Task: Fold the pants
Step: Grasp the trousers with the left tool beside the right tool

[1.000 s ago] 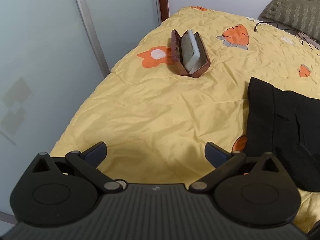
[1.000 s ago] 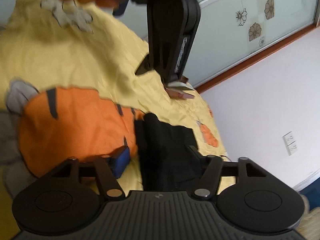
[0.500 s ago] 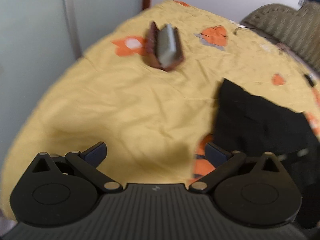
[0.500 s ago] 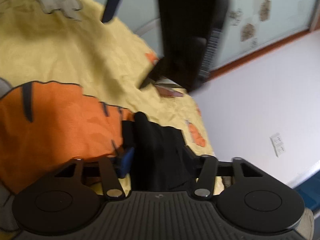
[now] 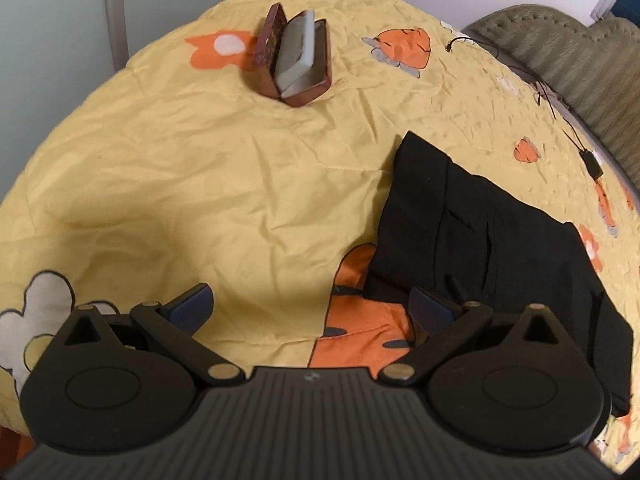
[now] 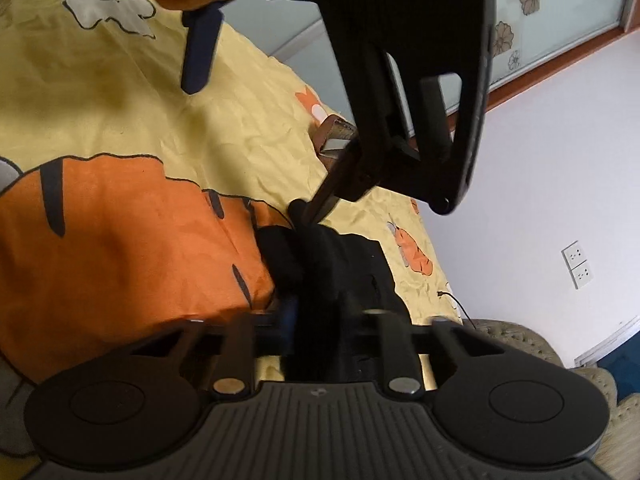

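Note:
The black pants [image 5: 480, 232] lie folded on the yellow bedspread [image 5: 200, 184], right of centre in the left wrist view. My left gripper [image 5: 312, 308] is open, hovering just above the bed, its right finger at the pants' near edge. In the right wrist view my right gripper [image 6: 316, 320] has closed on a bunched edge of the pants [image 6: 320, 256]. The left gripper's body [image 6: 400, 80] hangs over them, one blue finger [image 6: 198, 52] visible.
An open brown glasses case [image 5: 296, 60] lies further back on the bed. A thin black cable [image 5: 560, 120] runs along the right side next to a green cushioned headboard [image 5: 580, 60]. Frosted glass doors [image 5: 52, 20] stand on the left. A wall socket [image 6: 578, 264] is on the white wall.
My left gripper swung right and down toward the pants' near edge. My right gripper's fingers closed in on the pants' edge.

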Action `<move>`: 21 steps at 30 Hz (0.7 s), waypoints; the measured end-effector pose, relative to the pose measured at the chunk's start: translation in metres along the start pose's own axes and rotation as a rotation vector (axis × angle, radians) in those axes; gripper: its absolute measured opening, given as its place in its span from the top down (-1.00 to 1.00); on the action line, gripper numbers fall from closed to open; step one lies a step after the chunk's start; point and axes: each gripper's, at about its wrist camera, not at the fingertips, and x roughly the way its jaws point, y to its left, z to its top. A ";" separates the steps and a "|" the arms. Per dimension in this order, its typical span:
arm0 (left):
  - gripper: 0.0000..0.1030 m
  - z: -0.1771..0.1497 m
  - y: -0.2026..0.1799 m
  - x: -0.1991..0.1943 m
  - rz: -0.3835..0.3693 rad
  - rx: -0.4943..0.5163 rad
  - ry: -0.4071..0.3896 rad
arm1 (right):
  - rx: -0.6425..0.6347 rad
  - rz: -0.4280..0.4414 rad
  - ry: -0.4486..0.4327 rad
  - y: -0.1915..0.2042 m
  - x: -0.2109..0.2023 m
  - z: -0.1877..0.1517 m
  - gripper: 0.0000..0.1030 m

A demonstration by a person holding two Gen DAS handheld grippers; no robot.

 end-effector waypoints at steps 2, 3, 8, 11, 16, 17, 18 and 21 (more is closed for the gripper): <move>-1.00 0.002 -0.001 0.000 -0.002 -0.010 0.002 | 0.034 -0.002 -0.016 -0.002 -0.003 -0.003 0.81; -1.00 0.003 -0.001 0.001 -0.006 -0.020 0.006 | 0.072 0.012 -0.021 -0.006 -0.005 -0.004 0.81; -1.00 -0.001 0.009 0.001 -0.029 -0.094 0.034 | 0.360 0.141 -0.018 -0.050 -0.003 -0.012 0.83; -1.00 -0.004 0.018 0.002 -0.044 -0.168 0.033 | 0.478 0.200 -0.020 -0.069 -0.001 -0.016 0.83; -1.00 -0.007 0.027 0.016 -0.088 -0.262 0.044 | 0.562 0.243 -0.025 -0.082 -0.002 -0.021 0.82; -1.00 -0.007 0.026 0.014 -0.094 -0.276 0.027 | 0.566 0.246 -0.023 -0.084 -0.003 -0.021 0.82; -1.00 -0.005 0.026 0.015 -0.124 -0.286 0.022 | 0.571 0.250 -0.024 -0.086 -0.003 -0.022 0.83; -1.00 -0.001 0.027 0.020 -0.214 -0.338 0.057 | 0.616 0.270 -0.021 -0.094 0.000 -0.025 0.82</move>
